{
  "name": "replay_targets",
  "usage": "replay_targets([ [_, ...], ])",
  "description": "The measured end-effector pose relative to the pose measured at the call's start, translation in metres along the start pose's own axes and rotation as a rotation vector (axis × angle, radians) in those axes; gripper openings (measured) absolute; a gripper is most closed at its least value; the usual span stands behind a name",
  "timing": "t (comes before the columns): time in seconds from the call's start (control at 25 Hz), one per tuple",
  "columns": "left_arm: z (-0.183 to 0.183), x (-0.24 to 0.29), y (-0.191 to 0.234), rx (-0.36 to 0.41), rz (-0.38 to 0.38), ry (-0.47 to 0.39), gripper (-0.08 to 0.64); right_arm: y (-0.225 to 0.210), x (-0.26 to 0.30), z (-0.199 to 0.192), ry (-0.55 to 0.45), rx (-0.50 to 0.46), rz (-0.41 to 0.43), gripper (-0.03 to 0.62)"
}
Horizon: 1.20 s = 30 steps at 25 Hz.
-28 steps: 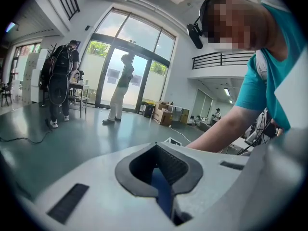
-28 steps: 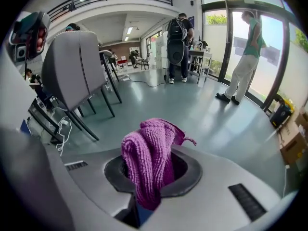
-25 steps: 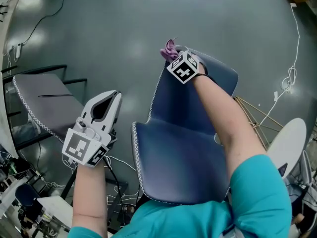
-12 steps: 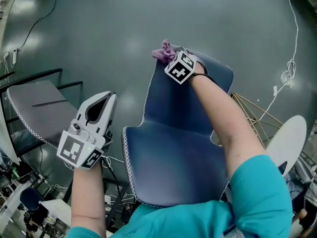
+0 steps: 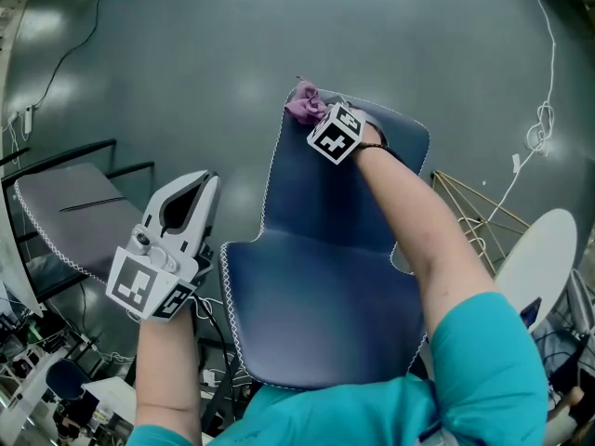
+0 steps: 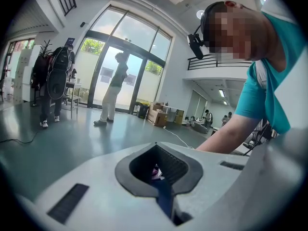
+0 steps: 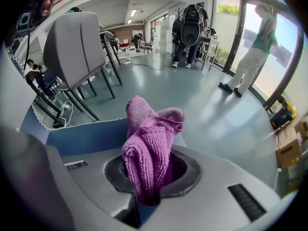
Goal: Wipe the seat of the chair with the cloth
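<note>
A blue chair (image 5: 316,295) with white edge stitching stands below me in the head view. My right gripper (image 5: 314,117) is at the far top edge of its backrest, shut on a bunched purple cloth (image 5: 304,105). In the right gripper view the cloth (image 7: 149,148) sticks up from between the jaws of that gripper (image 7: 147,198), over the chair's blue edge (image 7: 86,136). My left gripper (image 5: 209,182) hangs to the left of the chair, apart from it, shut with nothing in it. The left gripper view shows its jaws closed together (image 6: 161,191).
A grey chair (image 5: 65,203) on black legs stands at the left. A white round surface (image 5: 539,258) and a gold wire frame (image 5: 474,221) lie at the right, with a white cable (image 5: 544,137) on the grey floor. People stand far off by the windows.
My right gripper and the cloth have shifted a little left along the top edge of the backrest. The left gripper has stayed about where it was.
</note>
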<state>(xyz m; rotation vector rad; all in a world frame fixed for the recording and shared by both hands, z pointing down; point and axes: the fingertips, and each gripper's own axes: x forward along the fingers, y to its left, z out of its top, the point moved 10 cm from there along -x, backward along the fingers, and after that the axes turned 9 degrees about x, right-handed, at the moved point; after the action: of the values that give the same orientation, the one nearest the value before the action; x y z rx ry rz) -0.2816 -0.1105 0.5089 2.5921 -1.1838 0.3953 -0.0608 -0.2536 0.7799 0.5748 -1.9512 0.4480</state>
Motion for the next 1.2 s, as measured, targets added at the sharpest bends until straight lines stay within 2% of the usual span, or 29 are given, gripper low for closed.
replay_targets([
  [0.48,0.013,0.012,-0.019,0.024,-0.026,-0.008,0.002,-0.011,-0.009,-0.026,0.012,0.003,-0.007,0.055],
  [1.2,0.026,0.040,-0.037,0.035,-0.074,0.001,0.002,-0.032,-0.030,-0.064,0.032,0.047,0.024,0.055],
])
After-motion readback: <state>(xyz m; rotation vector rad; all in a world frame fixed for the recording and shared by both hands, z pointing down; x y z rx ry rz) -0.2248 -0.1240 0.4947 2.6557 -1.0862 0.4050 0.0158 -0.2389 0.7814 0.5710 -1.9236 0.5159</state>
